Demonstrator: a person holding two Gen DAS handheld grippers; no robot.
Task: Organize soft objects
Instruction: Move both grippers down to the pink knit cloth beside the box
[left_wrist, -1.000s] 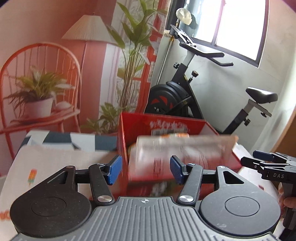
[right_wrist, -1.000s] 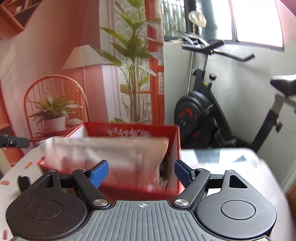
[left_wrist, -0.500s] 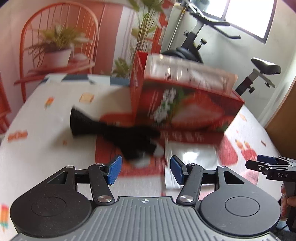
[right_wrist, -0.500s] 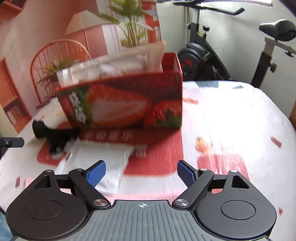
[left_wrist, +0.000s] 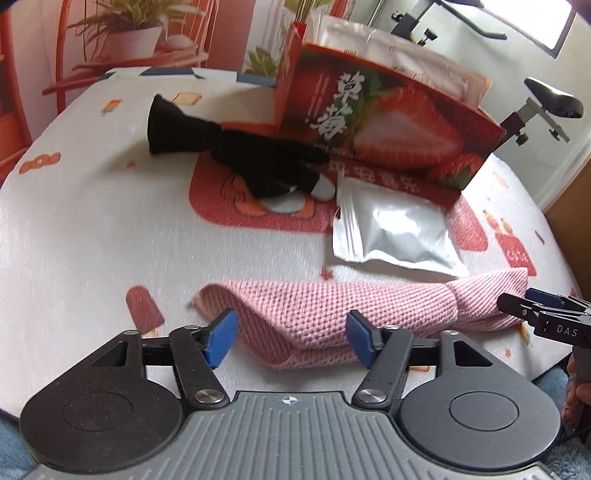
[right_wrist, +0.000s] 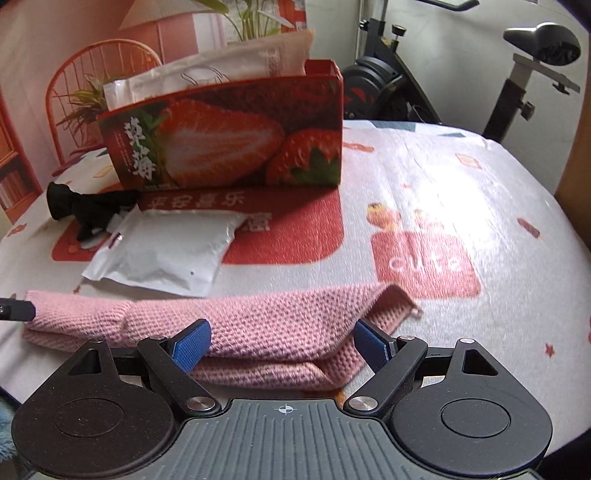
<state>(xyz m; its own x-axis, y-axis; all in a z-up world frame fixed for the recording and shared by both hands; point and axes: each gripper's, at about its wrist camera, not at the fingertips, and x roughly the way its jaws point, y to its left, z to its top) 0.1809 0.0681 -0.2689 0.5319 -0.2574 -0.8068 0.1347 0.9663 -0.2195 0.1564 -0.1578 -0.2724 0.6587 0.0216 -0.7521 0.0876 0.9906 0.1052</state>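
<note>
Lying folded on the tablecloth (right_wrist: 461, 177), the pink knitted cloth (left_wrist: 332, 306) sits just ahead of your left gripper (left_wrist: 291, 338) and right gripper (right_wrist: 282, 345) — both spread wide, pinching nothing. Your pads hide its near edge — contact unclear.

Printed tablecloth (left_wrist: 92, 229): strawberry box (left_wrist: 388, 122), black glove (left_wrist: 236, 151), foil pouch (left_wrist: 395, 232), pink knit (left_wrist: 332, 310).

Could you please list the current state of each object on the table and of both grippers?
Pink knitted cloth: folded, lying flat, ungrasped.
Silver foil pouch: flat on the table, zip end toward the box.
Black glove: crumpled, beside the box.
Red strawberry-print box: upright, open-topped, packets sticking out.
Left gripper: open.
Right gripper: open.
</note>
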